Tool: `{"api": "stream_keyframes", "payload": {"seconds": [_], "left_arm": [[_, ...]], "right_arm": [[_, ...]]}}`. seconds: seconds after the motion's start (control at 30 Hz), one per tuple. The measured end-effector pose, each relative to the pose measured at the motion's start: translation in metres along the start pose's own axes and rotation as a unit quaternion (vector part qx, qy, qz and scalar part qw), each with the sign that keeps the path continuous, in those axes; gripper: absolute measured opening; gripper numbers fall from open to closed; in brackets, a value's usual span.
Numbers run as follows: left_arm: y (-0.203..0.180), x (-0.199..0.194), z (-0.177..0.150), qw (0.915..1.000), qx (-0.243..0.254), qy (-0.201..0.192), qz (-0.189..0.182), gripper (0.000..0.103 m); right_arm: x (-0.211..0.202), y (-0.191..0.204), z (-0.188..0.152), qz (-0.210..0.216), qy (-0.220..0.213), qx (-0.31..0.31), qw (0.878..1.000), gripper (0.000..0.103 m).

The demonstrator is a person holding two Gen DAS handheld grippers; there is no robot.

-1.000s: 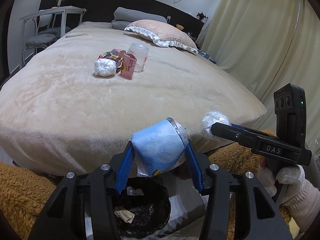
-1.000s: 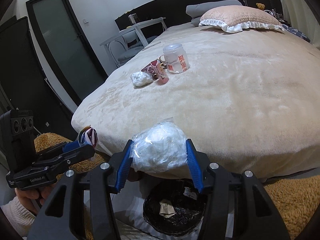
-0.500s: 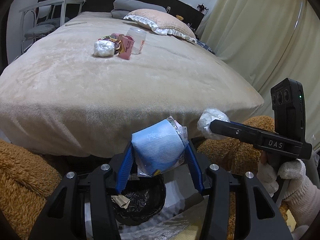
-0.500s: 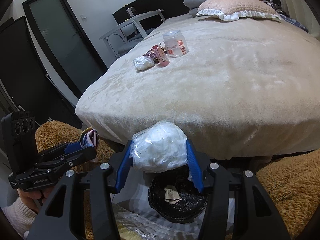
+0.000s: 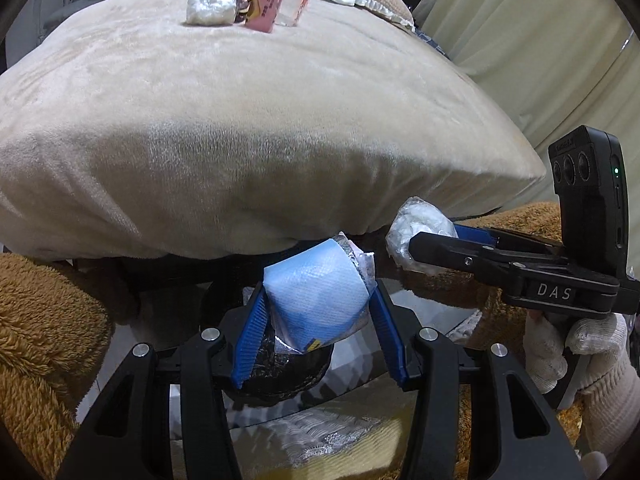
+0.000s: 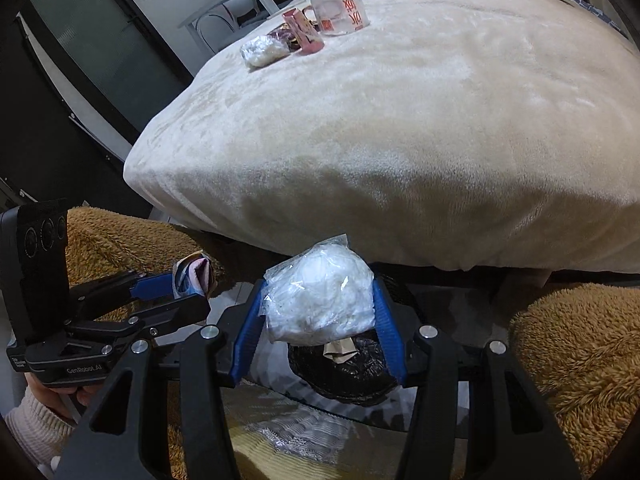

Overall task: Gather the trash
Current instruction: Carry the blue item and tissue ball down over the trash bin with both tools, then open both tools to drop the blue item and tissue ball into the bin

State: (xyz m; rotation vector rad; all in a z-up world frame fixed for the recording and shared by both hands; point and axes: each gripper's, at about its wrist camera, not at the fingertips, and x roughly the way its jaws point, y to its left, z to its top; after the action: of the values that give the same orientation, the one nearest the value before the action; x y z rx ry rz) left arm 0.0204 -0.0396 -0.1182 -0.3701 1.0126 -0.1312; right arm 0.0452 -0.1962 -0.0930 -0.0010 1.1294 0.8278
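Hanging just past foot edge of bed, both tools are carrying trash. Left tool is clamping blue packet; right tool is clamping white plastic wad. Black bin is sitting right under both, a bit nearer right tool. Since earlier frame, both have sunk and tipped down; bed looks higher now.

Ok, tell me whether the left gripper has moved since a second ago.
Yes. The left gripper, holding the blue packet, has sunk below the bed edge toward the bin.
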Motion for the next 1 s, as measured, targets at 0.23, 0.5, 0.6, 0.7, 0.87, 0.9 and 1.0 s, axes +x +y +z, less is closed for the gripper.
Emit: {"api": "stream_keyframes", "payload": {"seconds": [0.23,0.5,0.6,0.7,0.87,0.9,1.0], "left_arm": [[0.007,0.025,0.0,0.9986,-0.013,0.051,0.011,0.05],[0.011,0.046,-0.009,0.9941,-0.026,0.102,0.023,0.05],[0.012,0.055,-0.011,0.9916,-0.025,0.123,0.029,0.05],[0.012,0.061,-0.012,0.9896,-0.026,0.138,0.032,0.05],[0.014,0.065,-0.015,0.9882,-0.027,0.147,0.032,0.05],[0.014,0.064,-0.015,0.9881,-0.027,0.148,0.032,0.05],[0.015,0.063,-0.015,0.9882,-0.032,0.147,0.031,0.051]], "right_arm": [[0.026,-0.008,0.0,-0.015,0.054,0.02,0.998,0.053],[0.049,-0.017,0.0,-0.029,0.106,0.042,0.993,0.053],[0.056,-0.019,-0.001,-0.033,0.121,0.046,0.991,0.053],[0.063,-0.022,-0.003,-0.034,0.137,0.053,0.989,0.053],[0.069,-0.022,-0.005,-0.035,0.146,0.054,0.987,0.053],[0.069,-0.022,-0.005,-0.034,0.146,0.052,0.987,0.053],[0.069,-0.02,-0.005,-0.034,0.142,0.048,0.988,0.054]]}}
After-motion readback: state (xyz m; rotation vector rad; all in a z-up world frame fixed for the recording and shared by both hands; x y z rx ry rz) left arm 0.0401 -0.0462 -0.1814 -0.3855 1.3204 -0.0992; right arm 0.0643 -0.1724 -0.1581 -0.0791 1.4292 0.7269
